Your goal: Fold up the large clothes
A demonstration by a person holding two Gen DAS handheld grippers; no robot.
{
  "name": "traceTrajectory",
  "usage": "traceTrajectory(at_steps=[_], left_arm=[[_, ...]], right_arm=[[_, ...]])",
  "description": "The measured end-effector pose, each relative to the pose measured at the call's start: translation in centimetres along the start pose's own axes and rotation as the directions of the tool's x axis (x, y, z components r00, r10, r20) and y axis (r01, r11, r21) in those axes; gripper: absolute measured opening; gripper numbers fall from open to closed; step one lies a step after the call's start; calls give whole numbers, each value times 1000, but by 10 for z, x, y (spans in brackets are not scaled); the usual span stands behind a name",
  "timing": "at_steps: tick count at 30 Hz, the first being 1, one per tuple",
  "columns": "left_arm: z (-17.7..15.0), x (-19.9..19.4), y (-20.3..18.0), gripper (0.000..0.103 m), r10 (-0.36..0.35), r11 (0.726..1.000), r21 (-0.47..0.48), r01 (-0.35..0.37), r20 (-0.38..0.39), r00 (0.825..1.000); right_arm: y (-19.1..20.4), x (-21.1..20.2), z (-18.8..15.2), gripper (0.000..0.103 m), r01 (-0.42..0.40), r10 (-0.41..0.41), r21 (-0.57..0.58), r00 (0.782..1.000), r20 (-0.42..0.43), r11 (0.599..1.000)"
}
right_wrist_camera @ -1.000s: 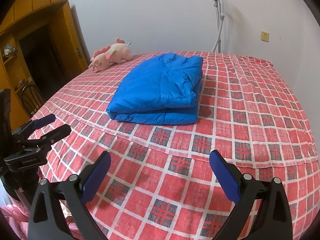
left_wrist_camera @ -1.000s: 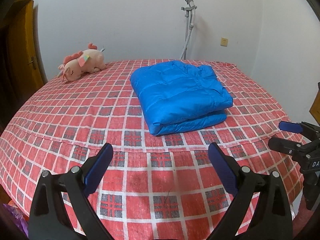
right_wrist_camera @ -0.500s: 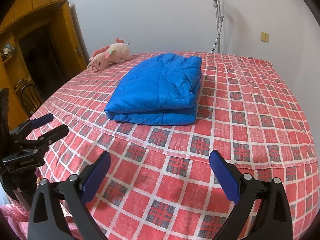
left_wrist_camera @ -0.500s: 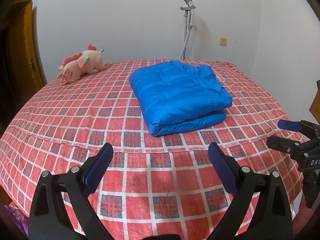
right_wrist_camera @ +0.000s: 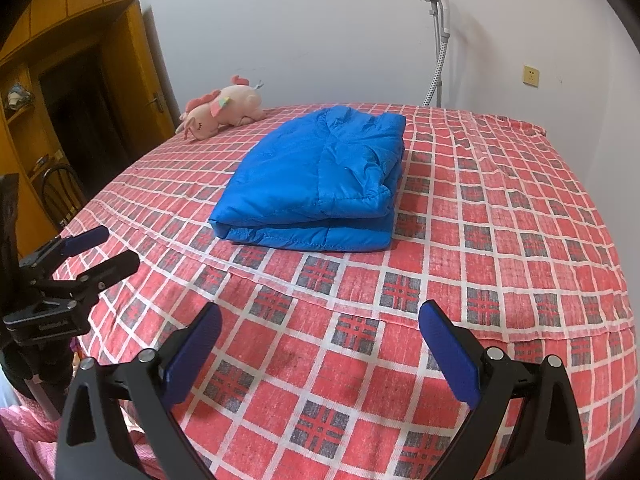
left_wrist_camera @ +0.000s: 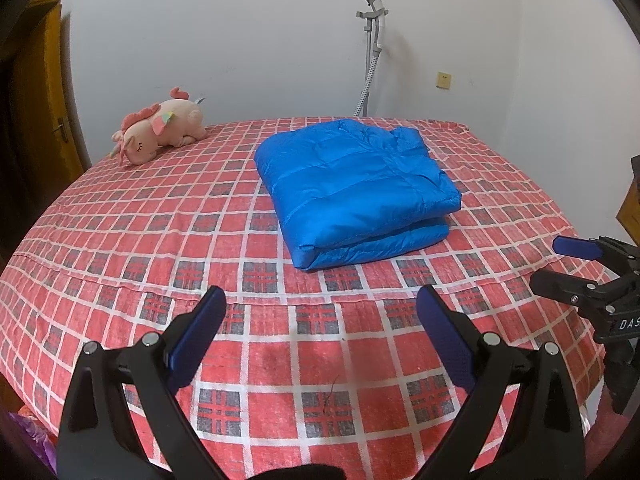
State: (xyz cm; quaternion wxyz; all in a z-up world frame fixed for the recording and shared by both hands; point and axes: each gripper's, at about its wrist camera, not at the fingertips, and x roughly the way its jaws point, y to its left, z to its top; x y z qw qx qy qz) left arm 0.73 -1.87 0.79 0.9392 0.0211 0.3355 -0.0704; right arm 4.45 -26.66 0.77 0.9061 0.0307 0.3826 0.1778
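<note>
A blue puffer jacket (left_wrist_camera: 352, 188) lies folded into a neat rectangular stack on the red checked bedspread (left_wrist_camera: 192, 240); it also shows in the right wrist view (right_wrist_camera: 320, 176). My left gripper (left_wrist_camera: 320, 308) is open and empty, held over the near part of the bed, well short of the jacket. My right gripper (right_wrist_camera: 320, 320) is open and empty, also over the near part of the bed. Each gripper shows at the side of the other's view: the right one (left_wrist_camera: 580, 264), the left one (right_wrist_camera: 96, 252).
A pink plush unicorn (left_wrist_camera: 160, 132) lies at the bed's far left corner. A grey garment steamer pole (left_wrist_camera: 372, 48) stands against the white wall behind the bed. A wooden door and cabinet (right_wrist_camera: 80, 80) are on the left. A pink cloth (right_wrist_camera: 32, 432) hangs below the bed edge.
Both grippers have drawn back slightly from the folded jacket and stayed open. The jacket has not moved.
</note>
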Motion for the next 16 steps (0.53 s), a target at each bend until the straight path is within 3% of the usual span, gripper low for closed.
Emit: traceTrajectory(at_steps=[16], left_arm=[[0,4,3,95,-4,1000,3,4,-7,1000]], right_arm=[[0,2,0,99,1,-1,-1,1000,-3,1000]])
